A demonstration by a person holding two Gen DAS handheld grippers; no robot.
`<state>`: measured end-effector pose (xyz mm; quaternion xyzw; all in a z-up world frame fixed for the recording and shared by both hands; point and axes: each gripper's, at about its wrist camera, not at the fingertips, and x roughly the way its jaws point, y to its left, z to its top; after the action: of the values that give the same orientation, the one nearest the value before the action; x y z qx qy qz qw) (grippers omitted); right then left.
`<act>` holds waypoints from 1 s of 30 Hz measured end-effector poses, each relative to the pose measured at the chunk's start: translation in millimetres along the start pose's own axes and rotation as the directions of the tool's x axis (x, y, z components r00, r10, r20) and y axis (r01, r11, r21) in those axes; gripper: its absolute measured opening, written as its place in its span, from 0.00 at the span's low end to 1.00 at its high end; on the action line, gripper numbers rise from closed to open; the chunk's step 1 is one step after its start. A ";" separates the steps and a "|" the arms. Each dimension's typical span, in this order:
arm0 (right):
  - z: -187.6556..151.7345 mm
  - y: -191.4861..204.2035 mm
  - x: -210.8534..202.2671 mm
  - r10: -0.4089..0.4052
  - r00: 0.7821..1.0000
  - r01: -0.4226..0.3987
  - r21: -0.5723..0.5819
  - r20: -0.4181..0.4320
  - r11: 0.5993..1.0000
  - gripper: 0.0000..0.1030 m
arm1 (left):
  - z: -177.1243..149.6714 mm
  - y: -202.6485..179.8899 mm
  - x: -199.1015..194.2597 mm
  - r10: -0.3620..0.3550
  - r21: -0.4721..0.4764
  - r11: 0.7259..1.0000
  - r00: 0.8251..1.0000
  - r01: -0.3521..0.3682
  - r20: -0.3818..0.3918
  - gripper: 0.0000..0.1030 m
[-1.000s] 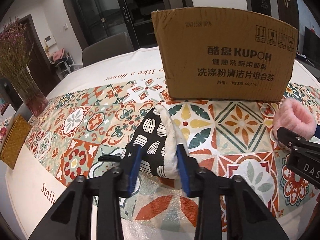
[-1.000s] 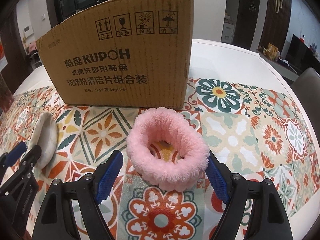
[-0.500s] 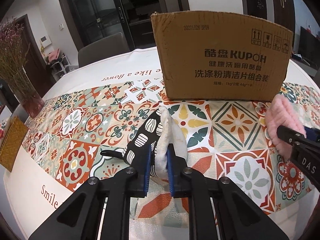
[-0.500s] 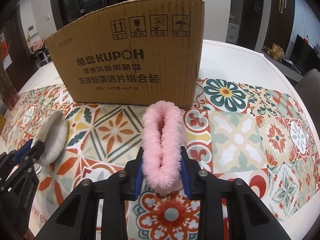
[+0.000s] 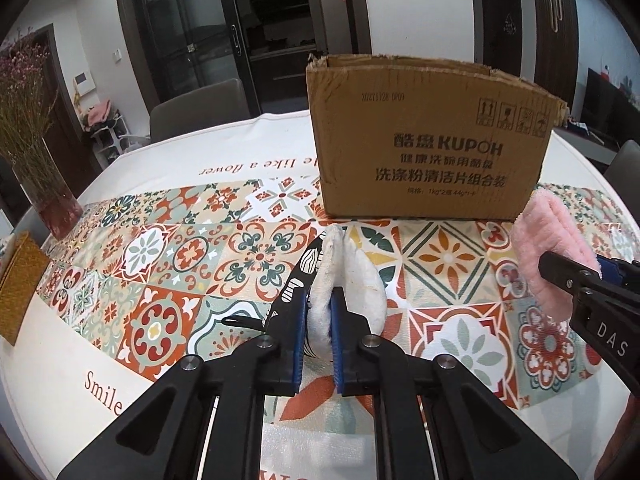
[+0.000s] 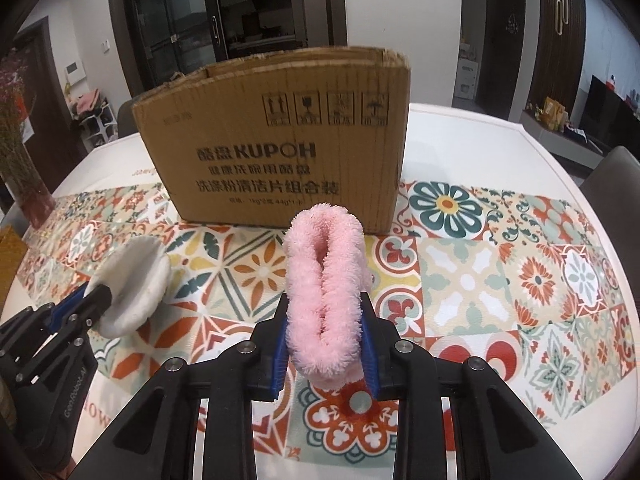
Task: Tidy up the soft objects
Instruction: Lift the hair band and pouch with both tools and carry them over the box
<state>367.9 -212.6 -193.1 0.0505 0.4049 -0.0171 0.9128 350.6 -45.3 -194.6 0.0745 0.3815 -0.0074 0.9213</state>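
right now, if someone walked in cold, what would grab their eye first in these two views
Probably the fluffy pink band, squashed flat in the right gripper at the centre of its view. Next, the white pad with a black patterned back pinched in the left gripper. Behind both stands the open cardboard box on the bright tile-patterned tablecloth.

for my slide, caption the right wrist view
Right gripper squeezing fluffy pink band before open cardboard box.
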 end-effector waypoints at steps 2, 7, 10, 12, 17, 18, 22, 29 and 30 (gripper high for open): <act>1.2 1.0 -6.3 0.000 1.000 0.000 0.002 0.009 1.000 0.30 | 1.7 1.6 -6.3 -0.007 -0.003 1.000 1.000 0.007 0.011 0.12; 4.6 3.3 -24.4 -0.001 0.999 0.001 0.008 0.036 1.000 0.30 | 8.7 4.6 -26.9 -0.030 -0.006 1.000 0.998 0.030 0.047 0.12; 7.2 5.3 -35.8 -0.003 0.998 0.003 0.008 0.056 1.000 0.30 | 13.0 7.1 -37.8 -0.042 -0.005 0.999 0.997 0.042 0.069 0.12; 9.6 6.5 -44.2 -0.005 0.997 0.005 0.008 0.071 1.000 0.30 | 16.0 8.7 -45.8 -0.050 -0.004 0.999 0.995 0.050 0.084 0.12; 15.9 10.9 -65.2 -0.010 0.994 0.009 0.007 0.113 1.000 0.30 | 23.9 13.4 -65.8 -0.072 -0.001 0.997 0.990 0.072 0.121 0.12; 17.1 11.9 -69.1 -0.010 0.993 0.010 0.007 0.121 1.000 0.30 | 25.5 14.2 -69.3 -0.076 0.002 0.997 0.989 0.076 0.128 0.12; 20.5 13.9 -84.1 -0.014 0.988 0.013 0.011 0.151 1.000 0.30 | 31.6 16.9 -83.9 -0.091 0.010 0.996 0.983 0.090 0.158 0.12; 28.3 17.5 -106.5 -0.021 0.981 0.019 0.015 0.194 1.000 0.30 | 43.1 21.2 -105.3 -0.120 0.030 0.993 0.970 0.116 0.210 0.12; 29.8 17.6 -109.6 -0.023 0.980 0.020 0.016 0.200 1.000 0.30 | 44.3 21.7 -107.6 -0.122 0.032 0.992 0.969 0.118 0.216 0.12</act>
<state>317.5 -199.4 -90.6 0.0505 0.3116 -0.0347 0.9482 306.9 -34.8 -85.1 0.0586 0.2822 -0.0749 0.9546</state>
